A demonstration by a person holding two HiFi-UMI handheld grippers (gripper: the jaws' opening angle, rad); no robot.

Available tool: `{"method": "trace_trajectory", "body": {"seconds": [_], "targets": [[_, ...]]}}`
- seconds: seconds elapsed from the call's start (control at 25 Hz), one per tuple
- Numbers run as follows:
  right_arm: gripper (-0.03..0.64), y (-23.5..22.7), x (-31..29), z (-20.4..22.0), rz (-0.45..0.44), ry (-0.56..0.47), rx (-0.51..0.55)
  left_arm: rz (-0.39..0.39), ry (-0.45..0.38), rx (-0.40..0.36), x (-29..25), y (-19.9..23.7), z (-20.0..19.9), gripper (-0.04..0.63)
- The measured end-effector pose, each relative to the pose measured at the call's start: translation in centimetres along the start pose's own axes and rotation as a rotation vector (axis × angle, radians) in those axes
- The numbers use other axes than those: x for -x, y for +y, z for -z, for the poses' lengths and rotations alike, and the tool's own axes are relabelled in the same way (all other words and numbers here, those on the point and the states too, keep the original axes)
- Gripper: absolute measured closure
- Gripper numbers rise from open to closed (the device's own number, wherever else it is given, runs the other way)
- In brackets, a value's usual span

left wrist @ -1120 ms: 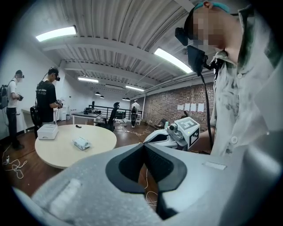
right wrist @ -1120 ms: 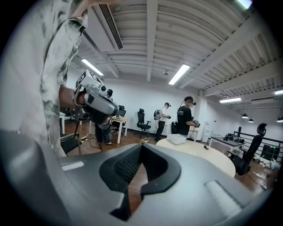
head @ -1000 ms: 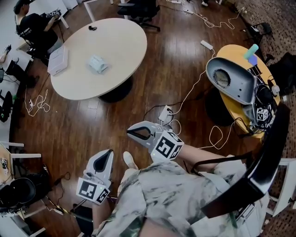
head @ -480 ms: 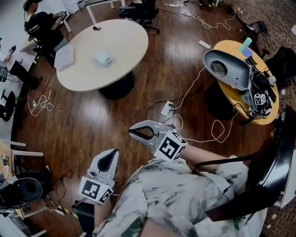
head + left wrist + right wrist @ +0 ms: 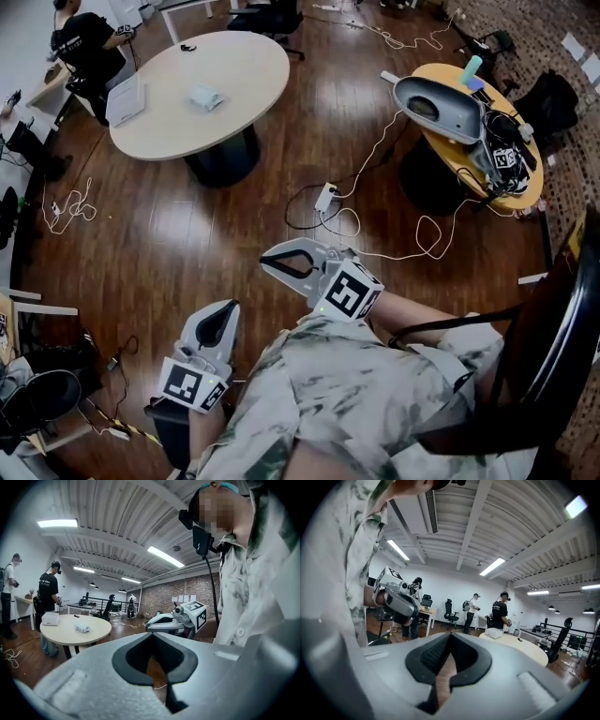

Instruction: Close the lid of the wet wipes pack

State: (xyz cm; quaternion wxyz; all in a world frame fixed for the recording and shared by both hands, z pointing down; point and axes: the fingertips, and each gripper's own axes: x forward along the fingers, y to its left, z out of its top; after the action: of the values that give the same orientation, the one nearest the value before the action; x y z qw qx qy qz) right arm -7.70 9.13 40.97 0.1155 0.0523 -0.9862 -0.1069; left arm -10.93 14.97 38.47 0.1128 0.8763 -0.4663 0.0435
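The wet wipes pack (image 5: 204,96) is a small pale packet lying on the round beige table (image 5: 234,112), far off across the wooden floor; its lid is too small to make out. It also shows in the left gripper view, where the wet wipes pack (image 5: 82,628) rests on the table (image 5: 96,632). My left gripper (image 5: 219,313) is shut and empty, held low by my body. The right gripper (image 5: 273,268) is shut too, with nothing in it, pointing left above the floor. Each gripper's own view shows its tips meeting: left gripper (image 5: 151,635), right gripper (image 5: 449,636).
A white box (image 5: 126,100) lies on the same table. At the right, a yellow side table (image 5: 525,192) carries a grey device (image 5: 441,105). Cables and a power strip (image 5: 326,198) lie on the floor. A person (image 5: 82,47) sits at the far left. A black chair (image 5: 553,319) is beside me.
The head view has shifted: both tables have slid toward the top of the picture and look farther off. Both grippers stay shut in about the same place.
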Motion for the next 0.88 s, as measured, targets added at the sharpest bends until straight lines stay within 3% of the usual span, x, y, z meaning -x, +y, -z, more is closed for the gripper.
{"method": "trace_trajectory", "body": {"seconds": [0.36, 0.88], "targets": [[0.611, 6.1, 2.1, -1.5, 0.017, 0.051, -0.019, 0.047, 0.009, -0.003, 3.7, -3.5, 1.6, 0.594], [0.611, 6.0, 12.8, 0.5, 0.035, 0.040, -0.013, 0.043, -0.006, -0.017, -2.2, -11.9, 0.2, 0.594]]}}
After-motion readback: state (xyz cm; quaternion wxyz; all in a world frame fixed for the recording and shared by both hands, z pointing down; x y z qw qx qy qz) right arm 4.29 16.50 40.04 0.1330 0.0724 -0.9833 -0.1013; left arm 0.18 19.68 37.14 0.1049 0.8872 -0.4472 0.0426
